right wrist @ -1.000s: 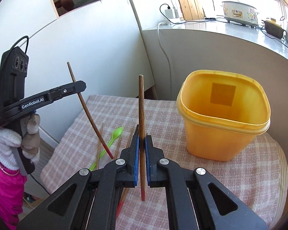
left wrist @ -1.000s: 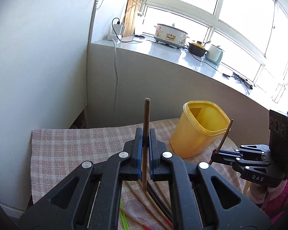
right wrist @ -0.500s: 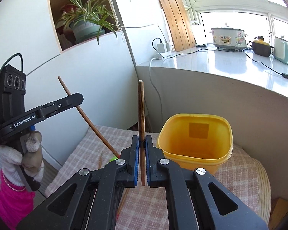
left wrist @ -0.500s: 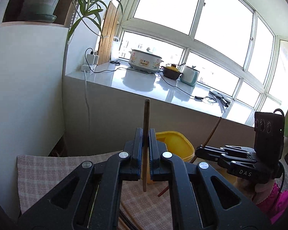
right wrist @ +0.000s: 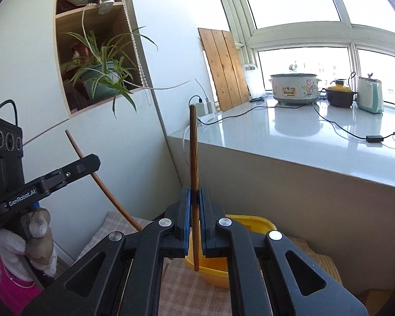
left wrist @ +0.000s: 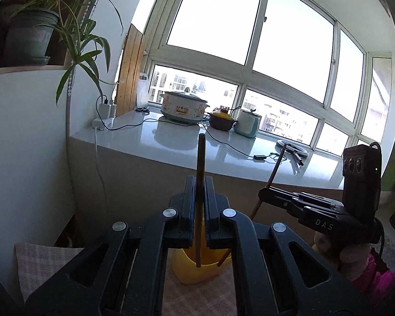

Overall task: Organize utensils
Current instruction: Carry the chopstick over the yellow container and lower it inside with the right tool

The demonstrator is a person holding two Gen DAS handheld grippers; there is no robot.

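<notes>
My left gripper (left wrist: 199,181) is shut on a brown wooden chopstick (left wrist: 200,163) held upright. My right gripper (right wrist: 194,192) is shut on a second brown chopstick (right wrist: 193,152), also upright. Both are raised above the table. The yellow plastic container (left wrist: 194,271) stands on the checked cloth, mostly hidden behind the jaws; it also shows in the right wrist view (right wrist: 250,223). The lower tips of both chopsticks hang in front of it. The right gripper (left wrist: 262,192) appears in the left wrist view with its chopstick (left wrist: 275,168) tilted. The left gripper (right wrist: 97,162) appears in the right wrist view with its chopstick (right wrist: 102,181) tilted.
A checked cloth (left wrist: 44,260) covers the table. A white counter (left wrist: 171,144) behind carries a slow cooker (left wrist: 183,106), a brown pot (left wrist: 222,121), a kettle (left wrist: 247,126) and cables. A white cabinet (left wrist: 26,144) with a potted plant (left wrist: 31,36) stands at the left.
Both grippers have risen and tilted upward with their chopsticks. The table and loose utensils have dropped out of view, and the yellow container now sits low behind the jaws.
</notes>
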